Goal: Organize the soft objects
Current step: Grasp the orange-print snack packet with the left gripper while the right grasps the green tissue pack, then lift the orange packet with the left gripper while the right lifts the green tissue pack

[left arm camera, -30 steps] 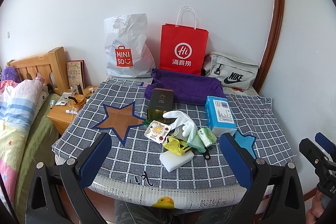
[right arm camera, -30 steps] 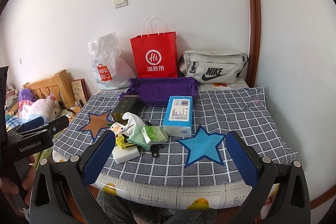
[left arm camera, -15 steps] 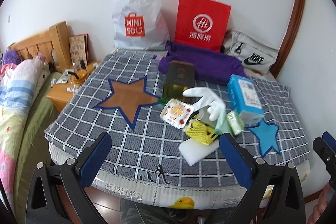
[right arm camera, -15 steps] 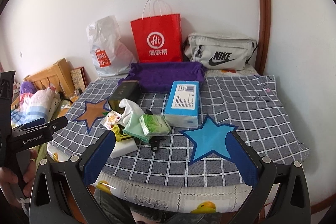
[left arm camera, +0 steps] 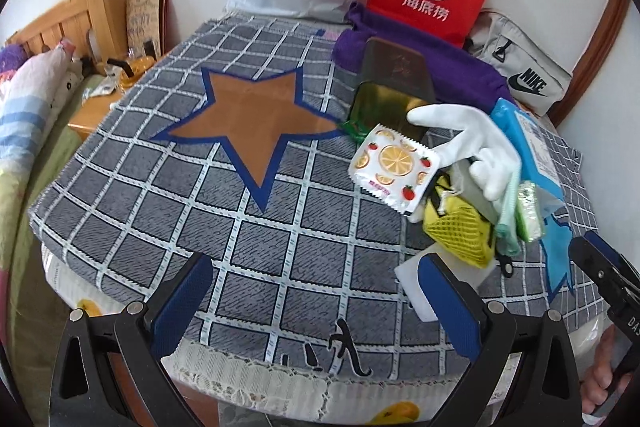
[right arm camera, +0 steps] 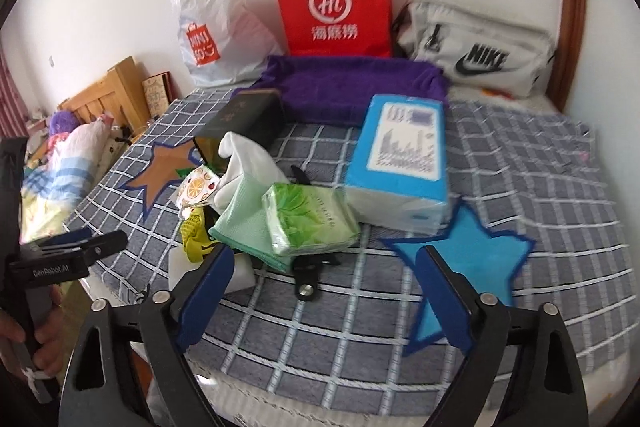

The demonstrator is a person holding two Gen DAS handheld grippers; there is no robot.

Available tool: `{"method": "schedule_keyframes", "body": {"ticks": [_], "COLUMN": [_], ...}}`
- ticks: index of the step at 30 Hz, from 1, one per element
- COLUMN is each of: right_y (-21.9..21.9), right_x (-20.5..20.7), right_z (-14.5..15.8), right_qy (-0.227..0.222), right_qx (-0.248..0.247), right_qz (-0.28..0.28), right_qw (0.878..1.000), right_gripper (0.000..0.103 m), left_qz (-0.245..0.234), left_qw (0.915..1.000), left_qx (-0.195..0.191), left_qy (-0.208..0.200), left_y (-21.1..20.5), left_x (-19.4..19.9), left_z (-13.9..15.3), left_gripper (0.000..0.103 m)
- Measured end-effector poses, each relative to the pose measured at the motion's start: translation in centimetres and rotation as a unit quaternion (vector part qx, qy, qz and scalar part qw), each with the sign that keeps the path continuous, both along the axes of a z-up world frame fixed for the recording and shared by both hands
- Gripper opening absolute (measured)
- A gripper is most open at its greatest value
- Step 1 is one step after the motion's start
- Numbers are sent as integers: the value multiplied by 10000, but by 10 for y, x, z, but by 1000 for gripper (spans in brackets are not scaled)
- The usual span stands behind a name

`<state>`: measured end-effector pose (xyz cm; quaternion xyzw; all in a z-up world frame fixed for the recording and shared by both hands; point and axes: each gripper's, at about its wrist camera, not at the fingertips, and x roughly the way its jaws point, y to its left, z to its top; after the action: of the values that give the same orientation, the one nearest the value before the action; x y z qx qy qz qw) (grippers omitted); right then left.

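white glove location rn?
Mid-pile on the table: the white glove drapes over the heap, right of the fruit-print packet, in front of the dark tin.

Both views are evenly lit by bright, soft daylight; shadows are faint; strong fisheye bending and dark vignetting are seen at the edges; the right wrist view is smeared by motion blur.

Grey checked tablecloth (left arm camera: 280, 227), brown star (left arm camera: 256, 119), white glove (left arm camera: 476, 139), blue-padded fingers (left arm camera: 180, 303).
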<state>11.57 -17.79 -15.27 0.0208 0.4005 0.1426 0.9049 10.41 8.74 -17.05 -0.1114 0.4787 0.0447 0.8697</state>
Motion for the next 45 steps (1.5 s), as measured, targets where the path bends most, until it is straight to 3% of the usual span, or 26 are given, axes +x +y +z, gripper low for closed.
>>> {"method": "schedule_keyframes", "body": {"ticks": [9, 11, 13, 15, 18, 19, 20, 31, 36, 37, 41, 45], "right_y": [24, 26, 25, 24, 25, 25, 25, -11, -32, -35, -34, -24], "right_x": [42, 48, 51, 52, 44, 42, 39, -6, -8, -5, 3, 3], "right_z": [-28, -36, -41, -43, -40, -39, -38, -15, -21, -26, -48, -52], "right_qy": [255, 326, 405, 462, 306, 284, 283, 19, -62, 29, 317, 297], "right_qx": [2, -89, 9, 198, 45, 32, 56, -164, -794, -792, -762, -911], "right_qz": [104, 50, 91, 195, 221, 243, 290, 38, -371, -391, -318, -130], "right_qw": [9996, 9994, 9991, 9985, 9993, 9993, 9992, 9999, 9961, 9961, 9961, 9953], "right_gripper": [85, 76, 60, 55, 50, 38, 34, 34, 35, 35, 38, 43], "left_qz": [-4, -47, -86, -134, -219, -263, -299, -918, -1150, -1177, -1361, -1137], "left_qw": [10000, 9998, 9997, 9996, 9994, 9993, 9991, 9957, 9933, 9929, 9897, 9923], "left_qx": [-87, -169, -222, -240, -238, -259, -277, -88, -142, -181, -433, -486], "left_qy": [42, 16, -18, -35, -91, -116, -129, -103, 52, 67, 98, 41], "left_y": [10, 12, 13, 13, 11, 10, 9, -19, -30, -31, -32, -17], "left_x": [19, 24, 30, 35, 44, 49, 51, 88, 98, 99, 99, 90], "left_z": [-17, -20, -22, -22, -21, -20, -19, -18, -26, -27, -31, -28], "left_gripper": [103, 103, 103, 103, 103, 103, 103, 103, 103, 98, 58, 50]}}
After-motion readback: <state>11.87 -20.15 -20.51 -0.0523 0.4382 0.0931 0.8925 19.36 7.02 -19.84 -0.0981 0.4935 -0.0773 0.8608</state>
